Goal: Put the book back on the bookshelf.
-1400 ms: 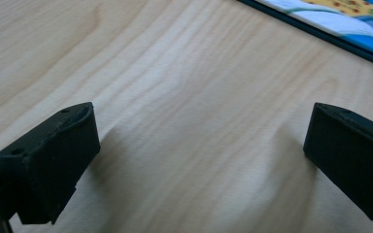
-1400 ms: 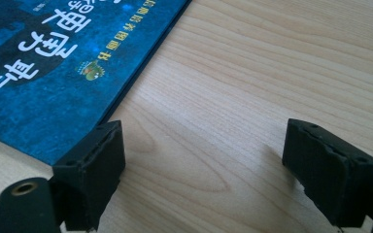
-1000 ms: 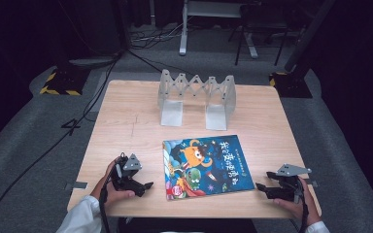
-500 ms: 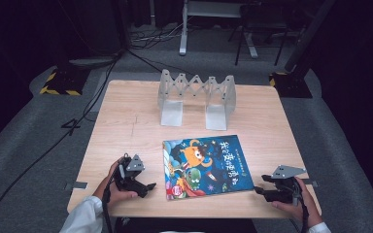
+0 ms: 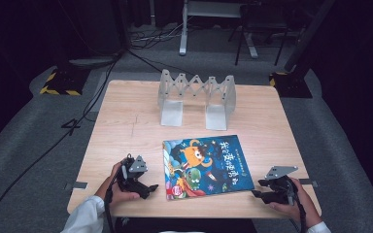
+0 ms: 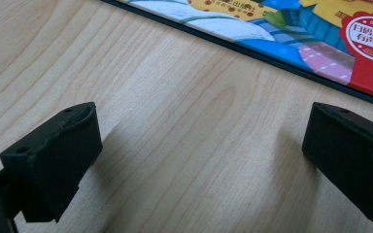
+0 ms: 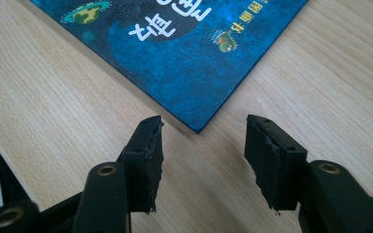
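The right gripper (image 7: 201, 133), fingers half-spread and just closing, frames the picture book (image 5: 205, 165) corner; left gripper (image 6: 199, 160) fingers spread wide.

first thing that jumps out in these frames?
The bright picture book lying flat at the near middle of the wooden table, cover up. Behind it stands an empty grey accordion book rack. The left tongs rest wide open beside the book; the right tongs, jaws just closing, point at its corner without touching.

The blue, glossy picture book (image 5: 205, 166) carries large yellow Chinese title characters across its cover. A red round seal (image 6: 372, 38) at its corner bears white Chinese characters, too blurred to read surely.
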Demonstrator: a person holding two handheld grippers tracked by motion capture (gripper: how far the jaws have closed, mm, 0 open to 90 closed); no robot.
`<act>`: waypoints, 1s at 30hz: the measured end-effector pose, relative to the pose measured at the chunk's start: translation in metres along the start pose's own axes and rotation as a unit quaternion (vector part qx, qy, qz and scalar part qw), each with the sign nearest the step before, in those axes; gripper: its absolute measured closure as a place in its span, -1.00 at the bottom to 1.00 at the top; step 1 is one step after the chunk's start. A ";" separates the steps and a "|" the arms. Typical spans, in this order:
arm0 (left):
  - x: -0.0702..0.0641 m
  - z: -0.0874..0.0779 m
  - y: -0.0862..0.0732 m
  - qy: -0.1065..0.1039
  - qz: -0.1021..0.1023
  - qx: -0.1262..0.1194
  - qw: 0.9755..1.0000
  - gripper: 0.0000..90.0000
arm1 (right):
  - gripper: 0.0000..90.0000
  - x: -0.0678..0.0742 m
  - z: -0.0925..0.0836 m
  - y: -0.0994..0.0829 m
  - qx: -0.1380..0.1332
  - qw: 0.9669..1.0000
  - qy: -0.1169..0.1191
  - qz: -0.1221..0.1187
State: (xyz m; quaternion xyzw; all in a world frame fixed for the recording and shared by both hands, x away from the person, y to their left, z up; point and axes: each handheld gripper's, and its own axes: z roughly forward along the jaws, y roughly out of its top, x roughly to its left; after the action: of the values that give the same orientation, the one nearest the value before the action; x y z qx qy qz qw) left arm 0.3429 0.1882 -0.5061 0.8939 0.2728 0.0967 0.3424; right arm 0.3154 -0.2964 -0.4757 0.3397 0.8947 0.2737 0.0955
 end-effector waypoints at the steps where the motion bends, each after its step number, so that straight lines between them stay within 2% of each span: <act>1: -0.001 0.000 0.001 -0.003 0.003 0.000 1.000 -0.97 | 0.09 0.000 0.001 0.000 -0.001 1.000 0.000 0.000; 5: -0.005 0.002 0.002 -0.008 0.008 0.000 1.000 -0.97 | 0.10 0.001 0.005 0.000 -0.001 1.000 0.001 0.001; 12: -0.012 0.004 0.005 -0.019 0.023 -0.001 1.000 -0.94 | 0.10 -0.003 0.012 0.000 -0.042 0.999 0.005 0.009; 16: -0.022 0.007 0.007 -0.037 0.037 -0.003 0.999 -0.94 | 0.04 -0.003 0.017 0.002 -0.061 0.998 0.024 0.006; 18: -0.030 0.009 0.010 -0.048 0.050 -0.002 0.998 -0.94 | 0.04 -0.004 0.018 0.003 -0.065 0.998 0.022 0.005; 20: -0.034 0.010 0.011 -0.055 0.055 -0.004 0.997 -0.85 | 0.04 -0.006 0.020 0.003 -0.077 0.997 0.027 0.009; 21: -0.038 0.010 0.013 -0.064 0.063 -0.005 0.996 -0.80 | 0.01 -0.007 0.021 0.003 -0.078 0.997 0.026 0.009; 24: -0.041 0.010 0.013 -0.067 0.067 -0.008 0.995 -0.75 | -0.09 -0.006 0.024 0.006 -0.078 0.997 0.011 0.001; 26: -0.042 0.009 0.013 -0.075 0.076 -0.007 0.994 -0.66 | -0.12 -0.006 0.025 0.008 -0.077 0.997 0.009 0.002; 28: -0.044 0.009 0.013 -0.077 0.074 -0.008 0.994 -0.65 | -0.15 -0.006 0.027 0.009 -0.079 0.997 0.005 -0.001; 30: -0.046 0.009 0.013 -0.090 0.069 -0.013 0.993 -0.65 | -0.15 -0.007 0.027 0.010 -0.076 0.997 0.004 -0.004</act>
State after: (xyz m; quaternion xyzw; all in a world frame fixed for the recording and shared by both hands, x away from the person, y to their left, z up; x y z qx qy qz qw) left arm 0.3135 0.1495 -0.5036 0.9110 0.1770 0.0425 0.3699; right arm 0.3358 -0.2827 -0.4926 0.3269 0.8731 0.3419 0.1181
